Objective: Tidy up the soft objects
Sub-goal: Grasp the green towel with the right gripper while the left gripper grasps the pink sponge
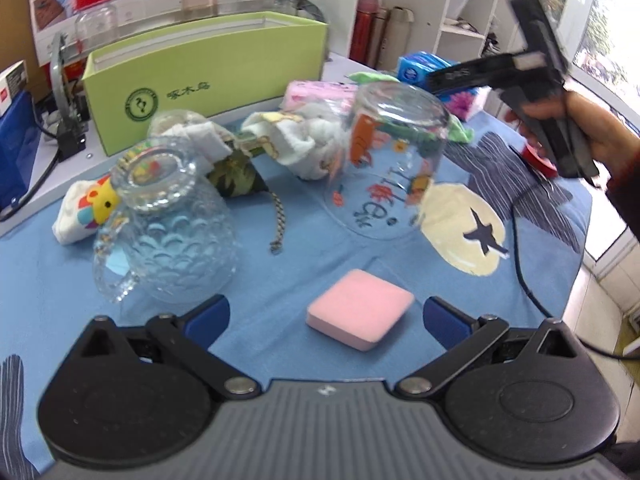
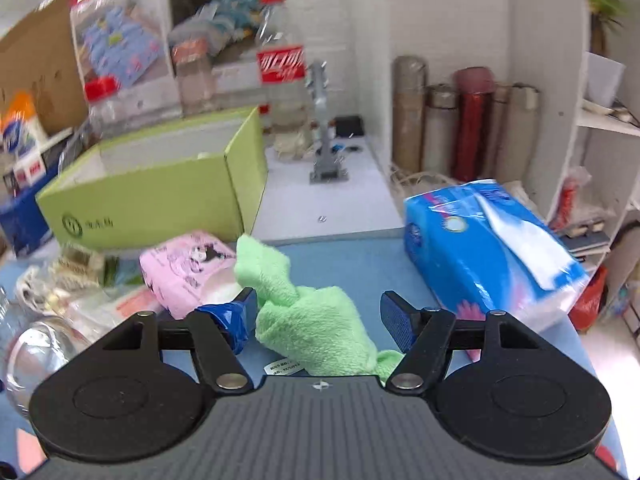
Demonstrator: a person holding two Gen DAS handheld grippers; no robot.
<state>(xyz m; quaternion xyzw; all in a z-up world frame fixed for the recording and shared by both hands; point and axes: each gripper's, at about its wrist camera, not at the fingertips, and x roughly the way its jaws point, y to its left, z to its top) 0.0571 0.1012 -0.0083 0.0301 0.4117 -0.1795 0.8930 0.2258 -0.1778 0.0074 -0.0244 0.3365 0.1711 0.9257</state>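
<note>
Plainly the sorting has barely begun — the soft things lie scattered on the tabletop (image 1: 48, 296) and the green box (image 1: 208, 76) at the back looks nearly empty, though its inside is mostly hidden. The left claw (image 1: 326, 316) is spread wide and holds nothing, with the pink sponge (image 1: 360, 314) lying between its fingers on the cloth. The right claw (image 2: 318, 320) is likewise open and empty, its fingers either side of the green towel (image 2: 308, 316); whether they touch it I cannot tell. Socks (image 1: 292, 144), a pink tissue pack (image 2: 188, 268) and a blue tissue pack (image 2: 488, 248) wait too, among two upturned glass mugs (image 1: 168, 232). The surface is a blue printed cloth — the room behind is cluttered with bottles, flasks and white shelving.
</note>
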